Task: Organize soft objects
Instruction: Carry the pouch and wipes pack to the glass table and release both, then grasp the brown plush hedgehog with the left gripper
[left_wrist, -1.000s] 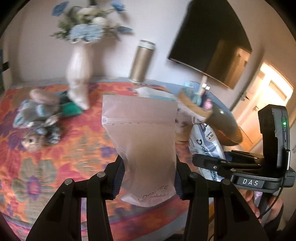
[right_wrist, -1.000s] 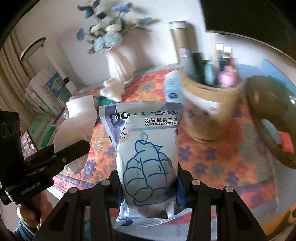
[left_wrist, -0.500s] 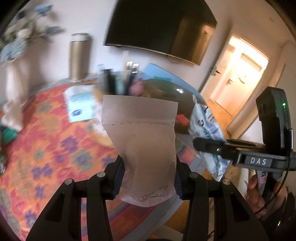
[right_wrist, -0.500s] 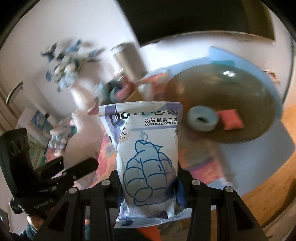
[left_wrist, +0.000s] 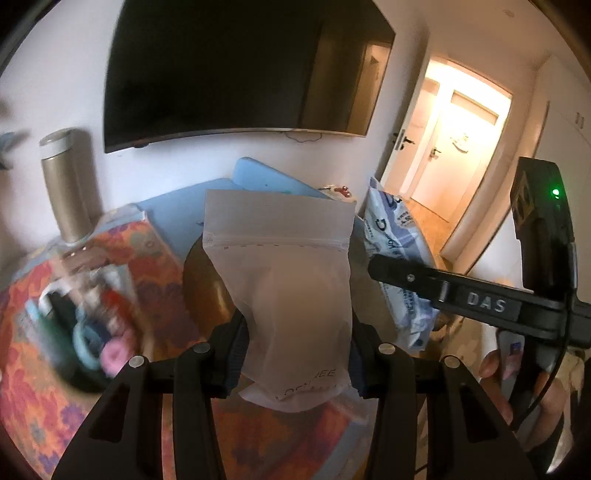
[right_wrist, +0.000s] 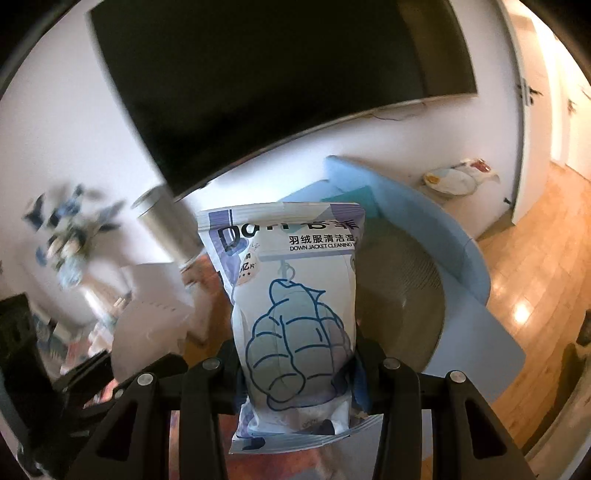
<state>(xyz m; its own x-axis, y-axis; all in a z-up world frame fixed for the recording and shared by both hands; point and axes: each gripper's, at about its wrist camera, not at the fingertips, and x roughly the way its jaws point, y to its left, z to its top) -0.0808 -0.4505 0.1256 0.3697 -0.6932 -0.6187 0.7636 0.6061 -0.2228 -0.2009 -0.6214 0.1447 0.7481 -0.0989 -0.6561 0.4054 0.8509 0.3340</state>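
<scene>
In the left wrist view, a frosted zip pouch is held upright, clamped by the left gripper jaws, above the round tray. In the right wrist view, a down jacket wipes pack is pinched upright in the right gripper jaws, raised before the television.

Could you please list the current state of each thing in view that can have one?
Left tongs: shut on the frosted pouch.
Frosted pouch: upright, zip strip closed, held off the table.
Right tongs: shut on the wipes pack.
Wipes pack: upright, held off the table.
Television: screen dark.
Far door: closed.
</scene>
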